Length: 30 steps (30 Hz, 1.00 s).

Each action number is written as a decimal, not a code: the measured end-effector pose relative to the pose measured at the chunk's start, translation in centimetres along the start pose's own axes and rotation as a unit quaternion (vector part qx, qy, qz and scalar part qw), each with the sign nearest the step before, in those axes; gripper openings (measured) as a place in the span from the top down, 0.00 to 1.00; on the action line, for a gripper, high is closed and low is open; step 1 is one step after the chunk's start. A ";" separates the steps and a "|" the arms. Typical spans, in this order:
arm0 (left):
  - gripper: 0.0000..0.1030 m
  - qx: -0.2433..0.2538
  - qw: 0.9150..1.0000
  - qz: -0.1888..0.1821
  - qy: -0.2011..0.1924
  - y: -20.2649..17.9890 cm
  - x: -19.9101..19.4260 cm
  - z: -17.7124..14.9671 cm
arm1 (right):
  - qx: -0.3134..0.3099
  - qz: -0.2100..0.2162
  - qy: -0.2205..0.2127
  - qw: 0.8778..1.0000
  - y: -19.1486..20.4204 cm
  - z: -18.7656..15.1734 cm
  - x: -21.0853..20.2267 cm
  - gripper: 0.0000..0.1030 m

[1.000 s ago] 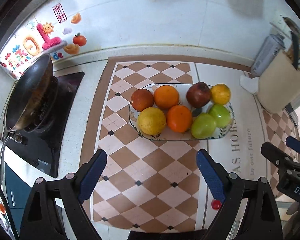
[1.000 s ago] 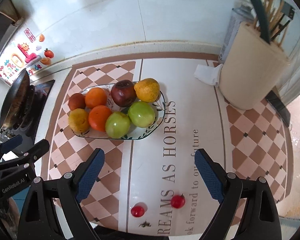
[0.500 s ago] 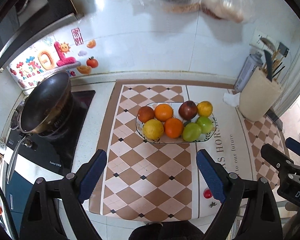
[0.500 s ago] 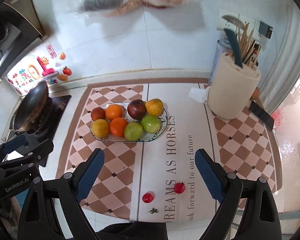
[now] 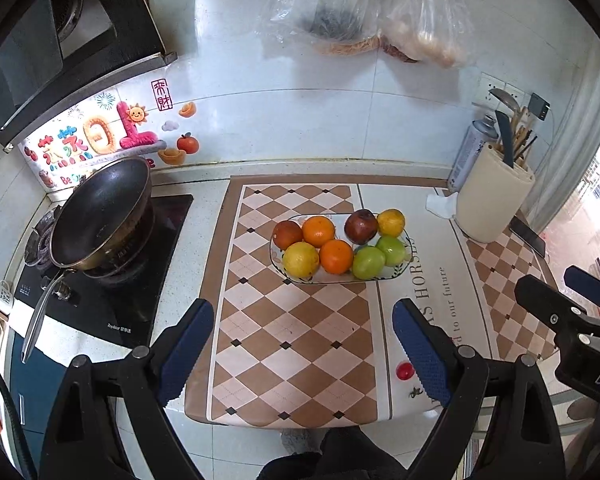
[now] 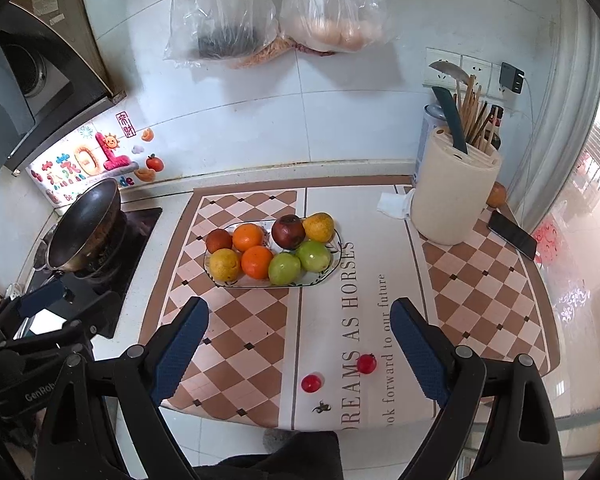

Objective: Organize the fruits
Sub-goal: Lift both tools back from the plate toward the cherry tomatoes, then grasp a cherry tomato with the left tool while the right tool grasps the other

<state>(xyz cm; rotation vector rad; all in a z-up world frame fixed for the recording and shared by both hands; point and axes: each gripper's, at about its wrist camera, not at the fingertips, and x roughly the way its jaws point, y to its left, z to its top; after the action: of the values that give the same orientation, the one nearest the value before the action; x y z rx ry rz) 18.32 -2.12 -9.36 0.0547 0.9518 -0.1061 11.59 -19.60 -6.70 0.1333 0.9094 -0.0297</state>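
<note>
A patterned oval plate [image 5: 405, 268] [image 6: 336, 270] on the checkered mat holds several fruits: oranges [image 5: 318, 231] [image 6: 257, 261], green apples [image 5: 368, 262] [image 6: 313, 255], a yellow lemon [image 5: 300, 259], a dark red apple [image 6: 288, 231] and a pear [image 6: 319, 227]. Two small red fruits [image 6: 311, 383] [image 6: 366, 363] lie loose near the mat's front edge; one shows in the left wrist view [image 5: 404, 371]. My left gripper [image 5: 304, 352] is open and empty, well back from the plate. My right gripper [image 6: 300, 354] is open and empty, above the loose red fruits.
A black wok [image 5: 100, 216] sits on the stove at the left. A cream utensil holder [image 6: 454, 196] with a tissue [image 6: 394, 204] stands at the right, a phone [image 6: 512, 234] behind it. Plastic bags [image 6: 276, 12] hang on the wall.
Both grippers have pulled back and up from the plate, so it looks smaller and farther. Both stay open and empty. The fruits have not moved.
</note>
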 end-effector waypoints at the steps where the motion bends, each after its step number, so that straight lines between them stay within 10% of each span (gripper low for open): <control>1: 0.11 0.000 1.000 -0.001 0.000 0.0 -0.1 -0.1 | 0.000 0.000 0.001 1.000 0.1 0.0 0.0 0.08; 15: 0.00 -0.010 0.999 0.016 0.036 -1.3 4.1 -1.6 | 0.073 0.030 0.071 0.994 -7.0 -2.3 7.3 0.09; 20: 0.00 -0.013 0.992 0.021 0.125 -4.1 11.3 -3.8 | 0.105 0.039 0.168 0.979 -12.0 -6.3 16.2 0.36; 30: 0.02 -0.024 0.959 -0.017 0.283 -9.4 21.4 -9.3 | 0.099 0.075 0.254 0.959 -15.0 -10.7 25.7 0.47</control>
<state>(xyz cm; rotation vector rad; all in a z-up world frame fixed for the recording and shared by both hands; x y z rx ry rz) 22.07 -12.00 -32.19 0.0246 1.5283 -0.1006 17.72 -32.29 -35.03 0.4102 1.4085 0.0571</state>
